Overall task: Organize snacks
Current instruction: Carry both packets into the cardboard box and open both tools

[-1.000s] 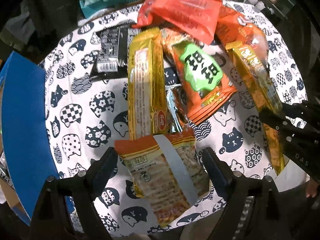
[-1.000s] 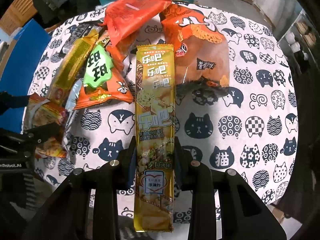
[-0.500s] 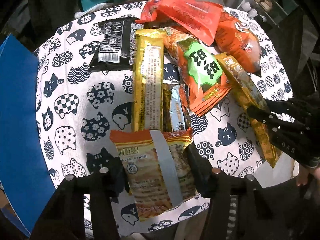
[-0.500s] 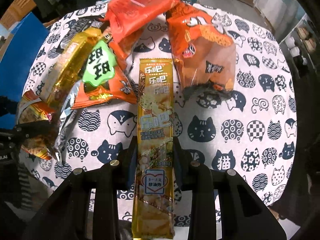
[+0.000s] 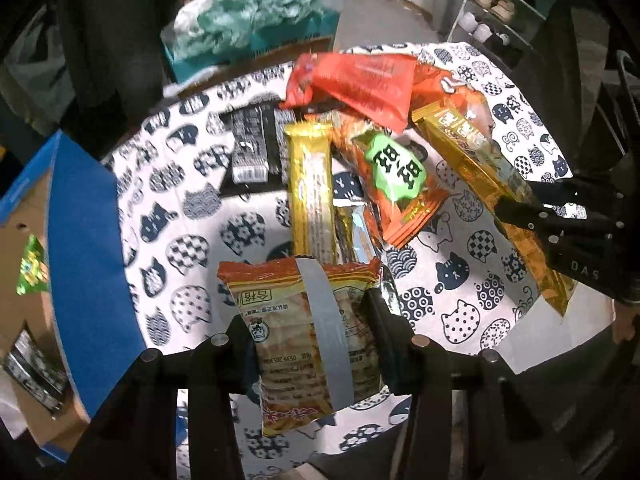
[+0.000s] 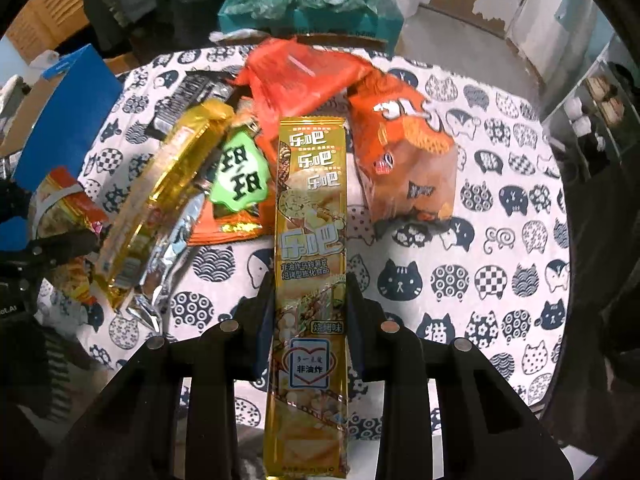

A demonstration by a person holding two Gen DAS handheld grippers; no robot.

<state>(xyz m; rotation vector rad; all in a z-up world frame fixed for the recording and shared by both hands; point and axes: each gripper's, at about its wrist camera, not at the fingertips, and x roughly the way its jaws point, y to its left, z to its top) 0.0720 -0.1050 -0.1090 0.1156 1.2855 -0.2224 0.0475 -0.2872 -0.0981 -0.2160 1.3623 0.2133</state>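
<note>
A home: cat-print tablecloth (image 6: 500, 216), shoe rack (image 5: 500, 12) and cardboard boxes (image 5: 24, 216) around.

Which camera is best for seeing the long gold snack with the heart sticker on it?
The right wrist camera. The long gold snack runs up the middle there, front side showing, pinched in the right gripper. The left wrist camera shows the same snack only slanting at the right edge, partly hidden by that gripper.
</note>
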